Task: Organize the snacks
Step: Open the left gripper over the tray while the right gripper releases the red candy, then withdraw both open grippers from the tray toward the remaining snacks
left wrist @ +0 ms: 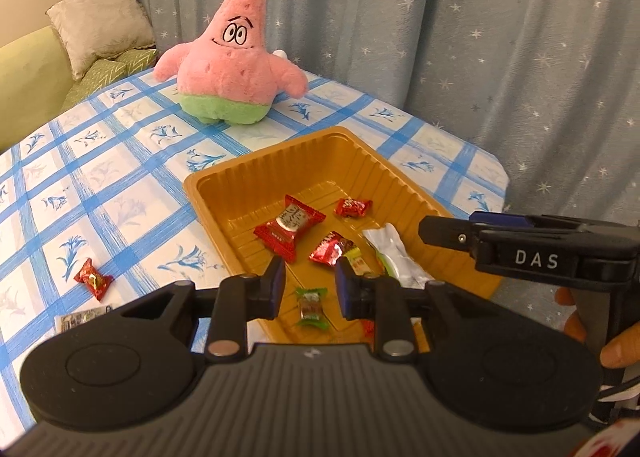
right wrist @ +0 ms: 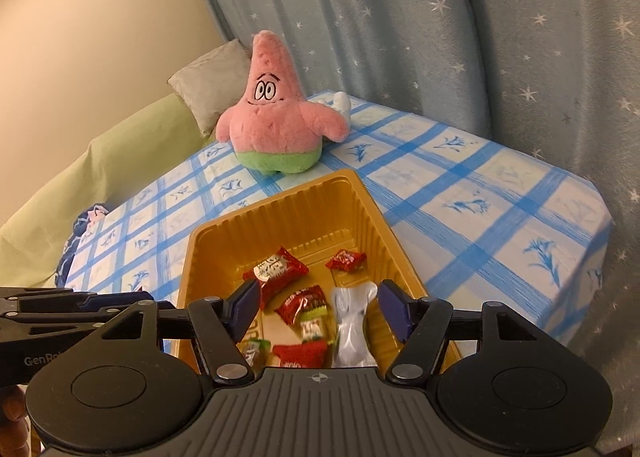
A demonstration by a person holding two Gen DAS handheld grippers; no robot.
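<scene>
left tongs open, empty over tray | right tongs open, empty | 1 red candy loose on counter | risk: my tongs may clash or tip the light tray

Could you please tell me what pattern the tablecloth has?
The tablecloth is white with a blue grid and blue flower motifs, clearest in the left wrist view.
</scene>
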